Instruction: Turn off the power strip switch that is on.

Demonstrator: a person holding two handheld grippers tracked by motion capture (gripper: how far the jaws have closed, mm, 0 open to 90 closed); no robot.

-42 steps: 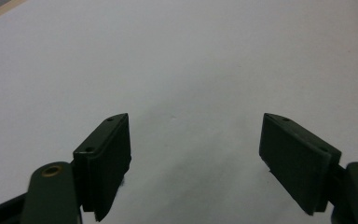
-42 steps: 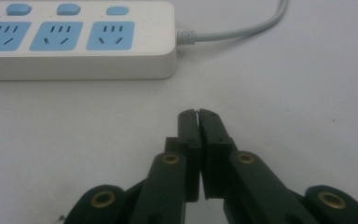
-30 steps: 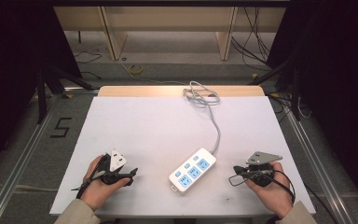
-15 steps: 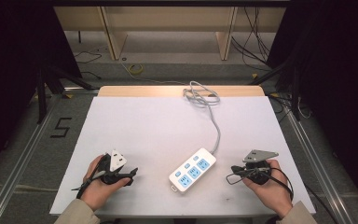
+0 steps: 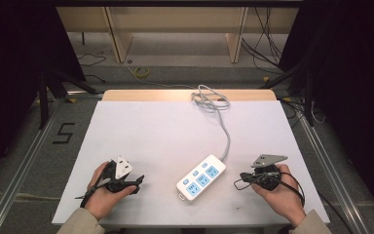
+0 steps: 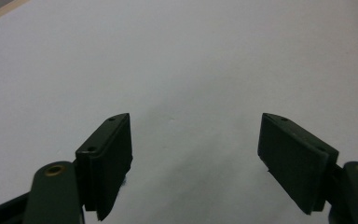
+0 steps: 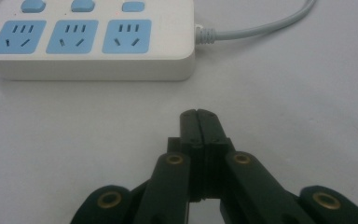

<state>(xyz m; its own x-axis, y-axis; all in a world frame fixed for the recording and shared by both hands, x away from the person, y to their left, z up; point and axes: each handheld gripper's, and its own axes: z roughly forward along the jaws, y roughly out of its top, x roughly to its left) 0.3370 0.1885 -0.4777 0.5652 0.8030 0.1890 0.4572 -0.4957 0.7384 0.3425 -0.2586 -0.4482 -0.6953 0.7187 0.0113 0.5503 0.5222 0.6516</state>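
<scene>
From the high view, a white plastic three-socket power strip with blue socket faces (image 5: pixel 200 178) lies aslant on the white table top (image 5: pixel 165 131), near the front edge and between the two hands, touched by neither. Its grey cord (image 5: pixel 226 131) runs far and ends in a loose coil at the far edge. The left gripper (image 5: pixel 135 181) rests at the near left, the right gripper (image 5: pixel 237 183) at the near right, its tip pointing at the strip's right side. The step in hand is probably pressing one of the strip's switches with the right gripper; to do it well, I would keep the tips together, come down squarely on one button and steady the strip so it does not slide. The jaw gap of either gripper is too small to read from here, and the cord's plug is hidden in the coil.

In the left gripper view, the left gripper (image 6: pixel 196 140) stands wide open over bare table, holding nothing.

In the right gripper view, the right gripper (image 7: pixel 198 114) is fully closed on nothing, pads pressed together, just short of the power strip (image 7: pixel 88 46). The three blue switch buttons (image 7: pixel 83 5) sit along its far edge, partly cut off by the top of the frame, so their positions cannot be told. The strip's left end is cut off too.
</scene>
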